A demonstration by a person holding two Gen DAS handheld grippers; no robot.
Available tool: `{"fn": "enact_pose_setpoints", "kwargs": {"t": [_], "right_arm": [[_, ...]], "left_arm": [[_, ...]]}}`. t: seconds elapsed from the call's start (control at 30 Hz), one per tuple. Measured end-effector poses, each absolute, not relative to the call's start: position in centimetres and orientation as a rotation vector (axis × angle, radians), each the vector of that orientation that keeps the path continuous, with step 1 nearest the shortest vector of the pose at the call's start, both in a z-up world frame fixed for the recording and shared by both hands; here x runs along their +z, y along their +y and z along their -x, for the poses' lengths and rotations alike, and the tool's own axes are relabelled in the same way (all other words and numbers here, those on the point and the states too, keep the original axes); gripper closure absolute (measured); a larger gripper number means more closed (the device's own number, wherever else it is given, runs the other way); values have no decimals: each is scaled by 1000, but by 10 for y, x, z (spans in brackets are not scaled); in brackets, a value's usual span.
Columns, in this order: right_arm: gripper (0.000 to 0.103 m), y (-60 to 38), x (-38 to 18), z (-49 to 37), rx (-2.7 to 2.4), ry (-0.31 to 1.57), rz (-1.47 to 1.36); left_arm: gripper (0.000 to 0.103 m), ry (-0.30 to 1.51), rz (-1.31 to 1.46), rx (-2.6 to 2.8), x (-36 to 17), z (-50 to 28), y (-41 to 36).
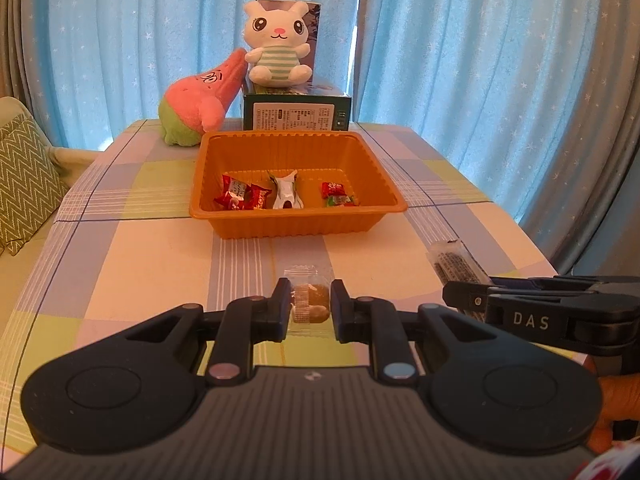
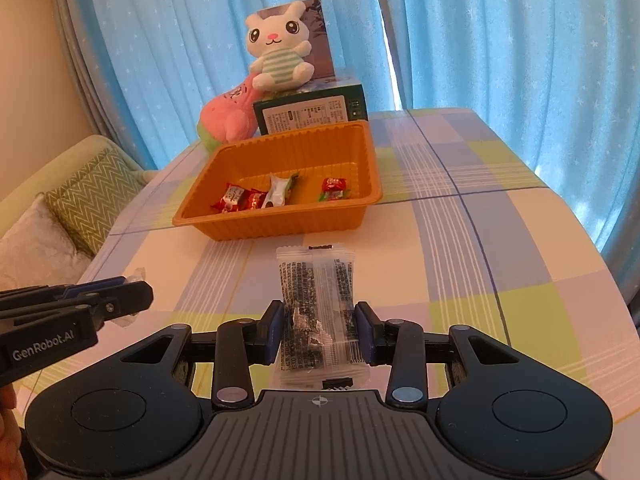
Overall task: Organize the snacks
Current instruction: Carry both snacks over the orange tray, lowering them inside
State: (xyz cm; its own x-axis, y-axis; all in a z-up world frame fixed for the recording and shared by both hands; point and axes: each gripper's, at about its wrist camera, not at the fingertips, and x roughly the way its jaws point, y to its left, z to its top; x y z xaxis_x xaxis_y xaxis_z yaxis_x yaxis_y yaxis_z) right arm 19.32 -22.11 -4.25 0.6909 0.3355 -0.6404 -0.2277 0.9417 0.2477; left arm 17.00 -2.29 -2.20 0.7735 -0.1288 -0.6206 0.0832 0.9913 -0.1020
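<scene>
An orange tray stands mid-table with several wrapped candies inside. My left gripper is closed around a small clear packet with a brown snack that lies on the tablecloth. My right gripper is closed around a long clear packet with black print, which also lies on the table; that packet also shows in the left wrist view. The right gripper appears at the right of the left wrist view, and the left gripper at the left of the right wrist view.
Behind the tray stand a dark green box, a white bunny plush on it, and a pink plush. A sofa with cushions is at the left. Blue curtains hang behind.
</scene>
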Motion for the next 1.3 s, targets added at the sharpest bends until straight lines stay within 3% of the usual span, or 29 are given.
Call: {"fn": "enact_pose_setpoints", "kwargs": {"t": [0.5, 1.3], "right_arm": [[64, -196, -16, -281, 372, 707, -143], [64, -183, -29, -400, 367, 748, -227]], "left_arm": [[85, 646, 63, -105, 2, -266, -3], [85, 713, 83, -142, -36, -382, 26]]}}
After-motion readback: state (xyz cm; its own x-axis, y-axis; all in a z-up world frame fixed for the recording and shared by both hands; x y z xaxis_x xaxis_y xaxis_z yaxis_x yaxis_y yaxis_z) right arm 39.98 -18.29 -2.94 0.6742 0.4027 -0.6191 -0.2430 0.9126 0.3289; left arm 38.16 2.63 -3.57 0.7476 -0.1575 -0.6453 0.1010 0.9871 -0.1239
